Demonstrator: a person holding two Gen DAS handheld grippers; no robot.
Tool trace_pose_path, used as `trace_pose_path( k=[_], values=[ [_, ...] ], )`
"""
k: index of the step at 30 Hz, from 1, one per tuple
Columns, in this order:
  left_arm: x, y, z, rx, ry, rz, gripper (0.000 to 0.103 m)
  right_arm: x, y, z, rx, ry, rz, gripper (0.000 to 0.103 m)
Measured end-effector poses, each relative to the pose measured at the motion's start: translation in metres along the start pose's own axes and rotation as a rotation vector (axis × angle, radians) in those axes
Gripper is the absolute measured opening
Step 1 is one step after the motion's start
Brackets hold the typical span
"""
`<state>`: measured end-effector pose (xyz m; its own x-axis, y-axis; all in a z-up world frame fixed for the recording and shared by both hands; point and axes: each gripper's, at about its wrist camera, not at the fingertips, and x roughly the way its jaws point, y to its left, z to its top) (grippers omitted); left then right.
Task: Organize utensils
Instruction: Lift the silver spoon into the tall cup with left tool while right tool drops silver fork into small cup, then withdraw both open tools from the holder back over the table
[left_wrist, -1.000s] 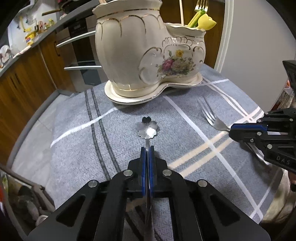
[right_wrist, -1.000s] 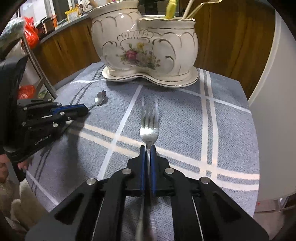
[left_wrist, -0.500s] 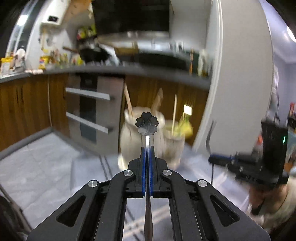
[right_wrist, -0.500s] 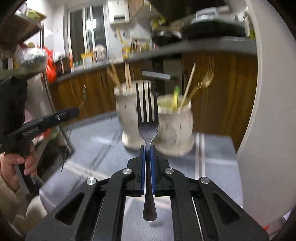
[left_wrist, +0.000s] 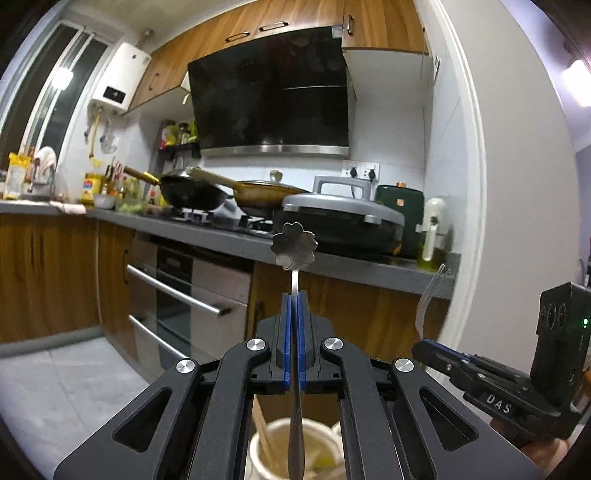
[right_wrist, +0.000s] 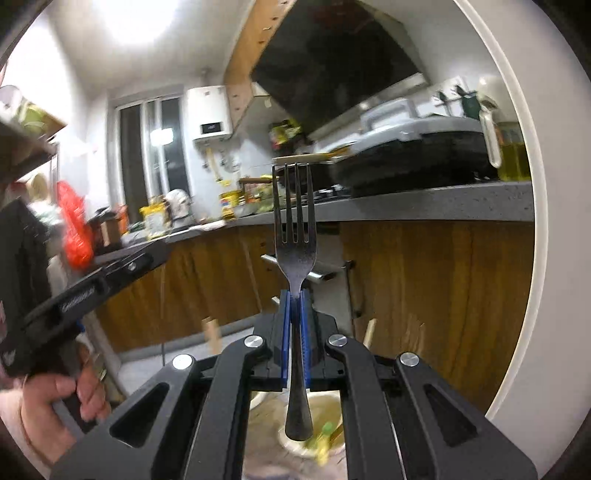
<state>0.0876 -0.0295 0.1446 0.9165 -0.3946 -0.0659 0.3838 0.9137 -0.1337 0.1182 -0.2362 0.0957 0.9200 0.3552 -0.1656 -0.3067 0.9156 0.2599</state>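
Note:
My left gripper (left_wrist: 294, 300) is shut on a small metal spoon (left_wrist: 294, 246) with a flower-shaped bowl, held upright with its handle hanging down over the cream ceramic utensil holder (left_wrist: 273, 441) below. My right gripper (right_wrist: 295, 295) is shut on a steel fork (right_wrist: 294, 221), tines up, its handle end hanging over the holder's opening (right_wrist: 325, 417). In the left wrist view the right gripper (left_wrist: 421, 345) and its fork (left_wrist: 428, 295) show at the right. The left gripper's body (right_wrist: 92, 291) with a hand (right_wrist: 55, 406) on it shows at the left of the right wrist view.
Wooden sticks (left_wrist: 264, 430) and a yellow-green utensil (right_wrist: 325, 443) stand in the holder. Behind lie a grey kitchen counter (left_wrist: 221, 232) with pans, a range hood (left_wrist: 273, 92), wooden cabinets (right_wrist: 436, 295) and a white door frame (left_wrist: 476, 184).
Both grippers have risen from the tablecloth and tipped up to level, lifting spoon and fork. The holder has dropped from ahead to beneath the jaws.

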Motion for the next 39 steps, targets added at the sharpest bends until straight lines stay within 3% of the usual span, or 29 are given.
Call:
trace_pose_path(
  k=[5,14,20,31,32,33,35,38,39],
  values=[
    [0.02,0.003,-0.017,0.024,0.034,0.019,0.004,0.023,-0.015,-0.013,0.002,0.043,-0.024,0.005],
    [0.003,0.027,-0.052,-0.025,0.129,-0.046,0.004,0.036,-0.02,-0.041,-0.024,0.158,0.005,0.005],
    [-0.003,0.03,-0.071,-0.006,0.19,-0.055,0.004,0.043,-0.012,-0.055,-0.057,0.225,0.015,0.005],
    [-0.009,0.029,-0.084,-0.007,0.224,-0.07,0.01,0.041,-0.002,-0.061,-0.08,0.277,0.023,0.007],
    [-0.01,0.029,-0.083,-0.008,0.223,-0.07,0.013,0.04,-0.002,-0.06,-0.08,0.278,0.025,0.012],
    [-0.011,0.029,-0.082,-0.01,0.22,-0.07,0.015,0.037,-0.001,-0.058,-0.078,0.27,0.03,0.025],
    [-0.016,0.029,-0.079,-0.01,0.212,-0.067,0.025,0.029,-0.003,-0.054,-0.081,0.246,0.033,0.04],
    [-0.026,0.03,-0.075,-0.01,0.199,-0.065,0.044,0.015,-0.004,-0.051,-0.097,0.227,0.014,0.043],
    [-0.031,0.03,-0.075,-0.009,0.196,-0.063,0.049,0.005,-0.004,-0.051,-0.099,0.222,0.008,0.051]
  ],
)
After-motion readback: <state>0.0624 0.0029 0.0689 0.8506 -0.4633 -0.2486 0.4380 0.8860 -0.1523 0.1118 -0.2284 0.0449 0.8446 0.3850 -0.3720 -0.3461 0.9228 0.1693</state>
